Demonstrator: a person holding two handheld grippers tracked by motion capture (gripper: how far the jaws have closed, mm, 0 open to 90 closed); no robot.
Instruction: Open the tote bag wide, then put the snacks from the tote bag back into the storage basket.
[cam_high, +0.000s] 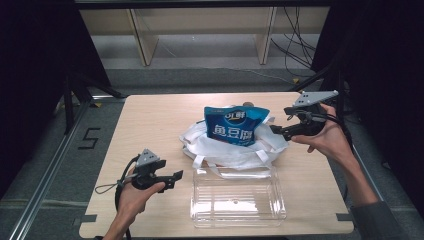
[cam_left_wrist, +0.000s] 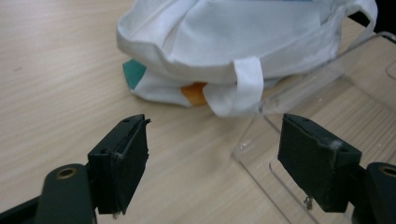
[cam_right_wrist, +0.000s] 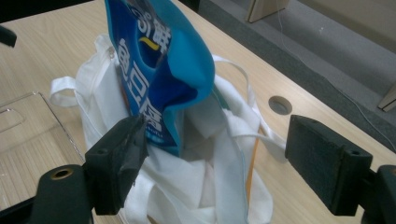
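Observation:
A blue snack packet (cam_high: 235, 125) (cam_right_wrist: 159, 70) with white lettering stands upright, its lower part inside the mouth of a crumpled white cloth bag (cam_high: 235, 146) (cam_left_wrist: 243, 42) (cam_right_wrist: 205, 186) at the table's middle. My right gripper (cam_high: 280, 128) (cam_right_wrist: 212, 163) is open just right of the bag, jaws either side of its opening, touching nothing. My left gripper (cam_high: 176, 178) (cam_left_wrist: 212, 161) is open near the front left, holding nothing, pointing toward the bag's handle loop (cam_left_wrist: 247, 84).
A clear plastic tray (cam_high: 238, 197) (cam_left_wrist: 336, 107) lies in front of the bag, close to my left gripper's right jaw. The wooden table (cam_high: 145, 120) has a round cable hole (cam_right_wrist: 280, 104) beyond the bag. Shelving and cables sit behind the table.

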